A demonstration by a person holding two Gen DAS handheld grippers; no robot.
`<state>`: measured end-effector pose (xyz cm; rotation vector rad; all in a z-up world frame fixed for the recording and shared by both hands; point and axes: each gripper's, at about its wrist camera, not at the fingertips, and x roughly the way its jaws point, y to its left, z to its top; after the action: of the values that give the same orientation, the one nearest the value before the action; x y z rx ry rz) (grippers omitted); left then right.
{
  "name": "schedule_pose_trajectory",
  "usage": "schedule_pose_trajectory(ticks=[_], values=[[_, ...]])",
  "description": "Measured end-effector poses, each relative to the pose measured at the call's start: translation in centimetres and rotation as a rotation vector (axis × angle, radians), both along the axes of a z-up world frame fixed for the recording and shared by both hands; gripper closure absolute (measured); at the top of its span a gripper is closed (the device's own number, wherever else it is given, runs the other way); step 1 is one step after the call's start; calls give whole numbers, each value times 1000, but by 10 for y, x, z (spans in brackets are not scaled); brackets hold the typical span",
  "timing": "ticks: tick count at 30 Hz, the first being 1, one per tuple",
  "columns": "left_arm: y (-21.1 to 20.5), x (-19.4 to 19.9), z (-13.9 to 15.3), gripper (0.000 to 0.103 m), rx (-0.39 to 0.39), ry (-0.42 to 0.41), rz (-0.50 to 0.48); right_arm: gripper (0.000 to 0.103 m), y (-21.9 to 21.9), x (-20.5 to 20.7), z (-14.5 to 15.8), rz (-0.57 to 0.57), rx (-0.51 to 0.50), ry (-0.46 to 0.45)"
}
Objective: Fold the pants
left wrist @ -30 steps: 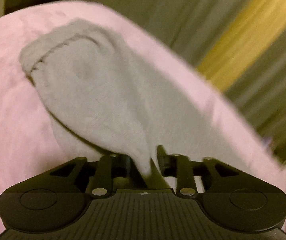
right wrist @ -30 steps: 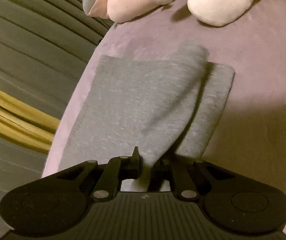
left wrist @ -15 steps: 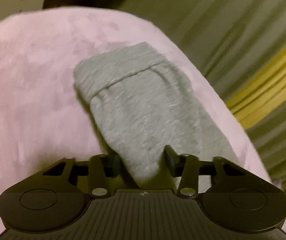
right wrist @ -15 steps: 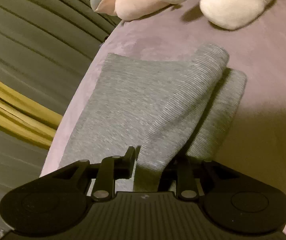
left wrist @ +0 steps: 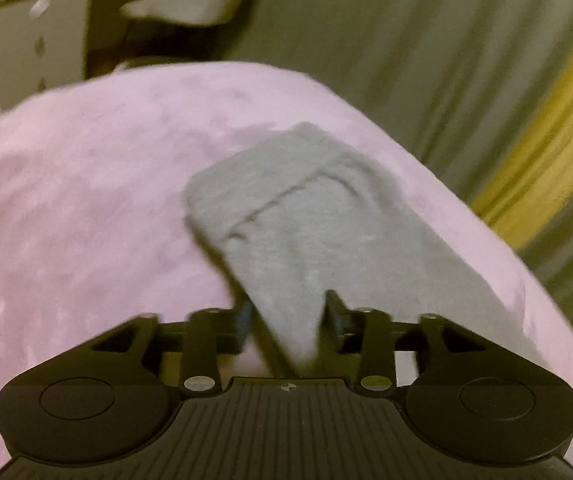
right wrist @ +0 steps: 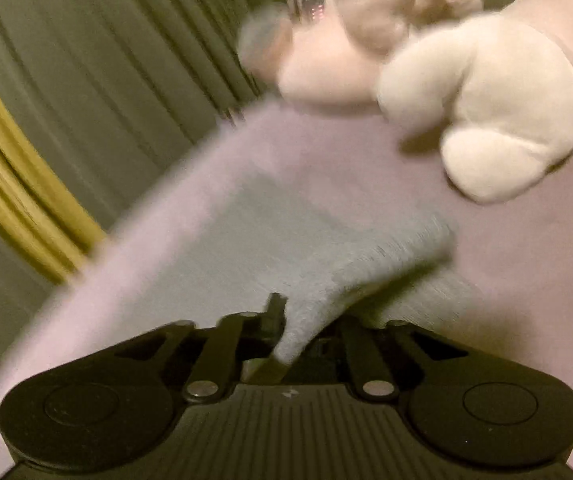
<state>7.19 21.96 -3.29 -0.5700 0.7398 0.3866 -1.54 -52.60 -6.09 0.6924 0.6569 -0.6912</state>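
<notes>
The grey pants (left wrist: 310,216) lie folded on the pink bed cover (left wrist: 86,200), near its right edge in the left wrist view. My left gripper (left wrist: 288,316) has its jaws apart, with a corner of the pants lying loose between them. In the right wrist view the pants (right wrist: 270,240) lie near the bed's left edge, with a ribbed fold raised on the right. My right gripper (right wrist: 306,320) also has its jaws apart around a flap of the grey cloth. Both views are blurred by motion.
A white and pink plush toy (right wrist: 466,92) lies on the bed cover (right wrist: 366,148) beyond the pants. Olive curtains with a yellow stripe (left wrist: 546,152) hang past the bed edge. A white cabinet (left wrist: 38,44) stands at the far left.
Both grippers have opened, letting go of the pants. The lifted cloth has dropped onto the lower layer. Both views have tilted upward and back from the fold.
</notes>
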Motion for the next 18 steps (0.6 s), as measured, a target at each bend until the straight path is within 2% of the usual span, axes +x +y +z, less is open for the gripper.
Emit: schedule_pose_trajectory(ticks=[1, 2, 3, 5, 6, 8, 10, 14, 15, 16, 18], values=[[4, -4, -1, 41, -20, -15, 13, 83, -1, 1, -8, -17, -8, 84], [6, -5, -1, 38, -23, -12, 16, 83, 0, -3, -13, -37, -23, 110], [7, -8, 0, 31, -17, -6, 15, 81, 1, -10, -14, -49, -30, 94], [10, -9, -1, 25, -10, -4, -5, 63, 2, -21, -13, -76, -26, 67], [11, -9, -1, 20, -22, -7, -17, 57, 3, -25, -13, -85, -26, 67], [13, -4, -7, 16, -73, -7, -49, 32, 6, -29, -12, -84, -28, 55], [11, 5, -14, 15, -117, 3, -87, 18, 11, -27, -11, -73, -31, 60], [6, 26, -30, 14, -158, 27, -107, 15, 5, -20, -21, -77, 14, 76], [5, 30, -33, 10, -160, 26, -101, 14, 4, -22, -22, -80, 23, 66], [5, 33, -36, 6, -163, 18, -99, 12, 3, -23, -23, -84, 29, 54], [3, 40, -38, 6, -174, 11, -100, 6, 2, -23, -24, -83, 37, 45]])
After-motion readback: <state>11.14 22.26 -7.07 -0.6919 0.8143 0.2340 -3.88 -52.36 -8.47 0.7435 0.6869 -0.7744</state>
